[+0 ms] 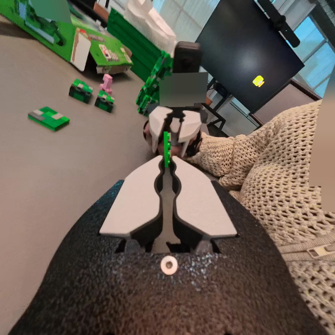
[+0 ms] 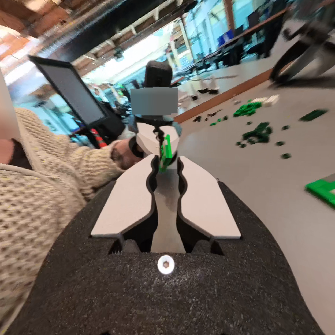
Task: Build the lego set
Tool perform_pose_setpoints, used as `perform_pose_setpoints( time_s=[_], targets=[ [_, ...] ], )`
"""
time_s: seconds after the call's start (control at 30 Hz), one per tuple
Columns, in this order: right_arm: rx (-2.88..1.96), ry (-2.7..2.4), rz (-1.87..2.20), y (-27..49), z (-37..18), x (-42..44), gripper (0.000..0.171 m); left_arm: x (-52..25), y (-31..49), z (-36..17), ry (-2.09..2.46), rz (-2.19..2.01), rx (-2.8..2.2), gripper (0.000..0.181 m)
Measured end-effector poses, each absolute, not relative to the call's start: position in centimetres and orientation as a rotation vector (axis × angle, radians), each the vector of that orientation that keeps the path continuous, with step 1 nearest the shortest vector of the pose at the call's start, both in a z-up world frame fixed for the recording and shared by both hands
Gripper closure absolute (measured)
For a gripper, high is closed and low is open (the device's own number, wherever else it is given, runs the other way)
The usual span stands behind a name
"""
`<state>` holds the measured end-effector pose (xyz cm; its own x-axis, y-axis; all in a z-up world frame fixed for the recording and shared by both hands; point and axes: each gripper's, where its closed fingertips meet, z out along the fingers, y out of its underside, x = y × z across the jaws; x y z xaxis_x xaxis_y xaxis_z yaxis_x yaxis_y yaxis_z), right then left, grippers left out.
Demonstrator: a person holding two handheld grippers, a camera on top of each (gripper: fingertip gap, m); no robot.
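Observation:
My left gripper (image 1: 167, 160) is shut on a thin bright green lego plate (image 1: 166, 146), held edge-on at the fingertips above the grey table. My right gripper (image 1: 175, 125) faces it from the far side, and the plate's far end reaches toward its jaws. In the right wrist view my right gripper (image 2: 166, 160) is open, its fingertips apart on either side of the same green plate (image 2: 166, 150). The left gripper (image 2: 154, 139) shows behind the plate. I cannot tell whether the right fingers touch the plate.
On the table lie a flat green and grey build (image 1: 49, 118), two small green blocks (image 1: 80, 90), a pink figure (image 1: 107, 84) and a green box (image 1: 54, 36). Loose green pieces (image 2: 257, 135) lie at the right. A knitted sleeve (image 1: 272, 163) is close by. Both grippers' tips are close together, under 4 cm apart. My right tips are roughly 25 cm from the pink figure (image 1: 107, 84).

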<state>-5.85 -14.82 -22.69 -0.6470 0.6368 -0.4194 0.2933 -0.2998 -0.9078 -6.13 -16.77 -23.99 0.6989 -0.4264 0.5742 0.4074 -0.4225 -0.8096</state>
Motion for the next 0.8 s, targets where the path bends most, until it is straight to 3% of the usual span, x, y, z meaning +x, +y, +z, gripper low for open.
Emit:
perform_pose_setpoints(
  time_s=[0.23,0.53,0.67,0.8],
  targets=[
    [-1.088,-1.716,1.514,-11.1,-21.8,-10.0,0.156,-9.4,-16.8,-26.7,-0.228,-1.024,-1.821,0.177],
    [-1.032,-2.157,1.298,-16.9,-17.4,-26.6,0.154,-11.9,-16.5,-28.5,-0.406,-0.91,-1.889,0.177],
    [-1.278,-2.594,1.14,-24.4,-19.7,-33.4,0.143,-11.9,-16.6,-28.6,-0.405,-0.916,-1.892,0.177],
    [-1.243,-2.859,0.523,-27.6,-24.9,-37.6,0.141,-12.0,-16.6,-28.4,-0.418,-0.94,-1.875,0.177]
  ],
)
